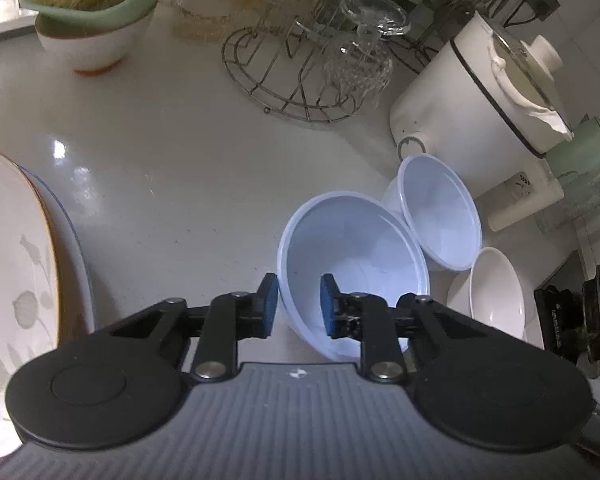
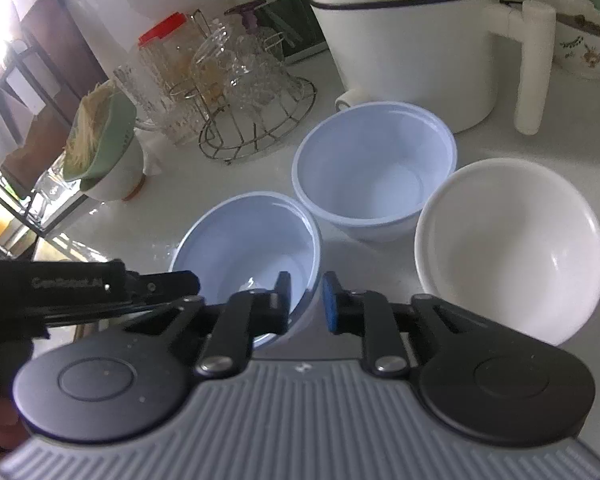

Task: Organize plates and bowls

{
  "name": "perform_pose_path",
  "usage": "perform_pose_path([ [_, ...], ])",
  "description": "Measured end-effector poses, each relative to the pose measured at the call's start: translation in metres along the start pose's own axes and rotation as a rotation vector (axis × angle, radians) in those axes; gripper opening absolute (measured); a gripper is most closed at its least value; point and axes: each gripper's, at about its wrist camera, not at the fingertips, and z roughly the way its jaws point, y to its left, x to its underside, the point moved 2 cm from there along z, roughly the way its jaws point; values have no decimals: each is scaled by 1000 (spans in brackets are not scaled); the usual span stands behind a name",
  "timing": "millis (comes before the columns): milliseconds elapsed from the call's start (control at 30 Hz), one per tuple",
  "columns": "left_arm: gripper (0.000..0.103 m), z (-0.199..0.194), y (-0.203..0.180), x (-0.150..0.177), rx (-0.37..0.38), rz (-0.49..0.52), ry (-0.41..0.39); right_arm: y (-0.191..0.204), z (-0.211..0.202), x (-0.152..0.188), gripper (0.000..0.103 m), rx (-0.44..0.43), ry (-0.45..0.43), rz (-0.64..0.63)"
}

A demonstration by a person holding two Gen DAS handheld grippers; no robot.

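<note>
In the left wrist view my left gripper is shut on the near rim of a pale blue bowl, one finger inside and one outside. A second pale blue bowl and a white bowl stand to its right. Stacked plates lie at the far left. In the right wrist view my right gripper is shut on the right rim of the same blue bowl. The second blue bowl and the white bowl stand beyond and to the right. The left gripper's body enters from the left.
A white electric kettle stands behind the bowls on the white counter. A wire rack of glassware and a white bowl holding a green dish of noodles stand at the back. A patterned ceramic dish sits far right.
</note>
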Motion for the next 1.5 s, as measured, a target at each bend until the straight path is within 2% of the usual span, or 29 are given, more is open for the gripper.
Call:
perform_pose_path([
  [300,24,-17,-2,-6,-29,31,-11,8,-3,-2,16,-35,1,-27],
  [467,24,-28,1,-8,-70,45,-33,20,-5,-4,17,-62,-11,-54],
  [733,24,-24,14,-2,-125,32,-21,32,11,4,17,-55,36,-100],
  [1000,25,-25,19,2,-150,25,-22,36,11,5,17,-72,28,-95],
  [1100,27,-31,21,1,-154,16,-31,37,4,4,18,-76,7,-95],
  [1200,33,-41,21,0,-154,8,-49,38,-3,0,20,-71,-13,-93],
  [1267,34,-49,20,0,-149,11,-63,38,-7,-2,30,-64,-25,-96],
  [1333,34,-58,16,-1,-148,24,-71,38,-14,-5,35,-62,-45,-101],
  [1500,34,-88,-4,-1,-116,78,-100,40,-36,-12,35,-70,-80,-119],
])
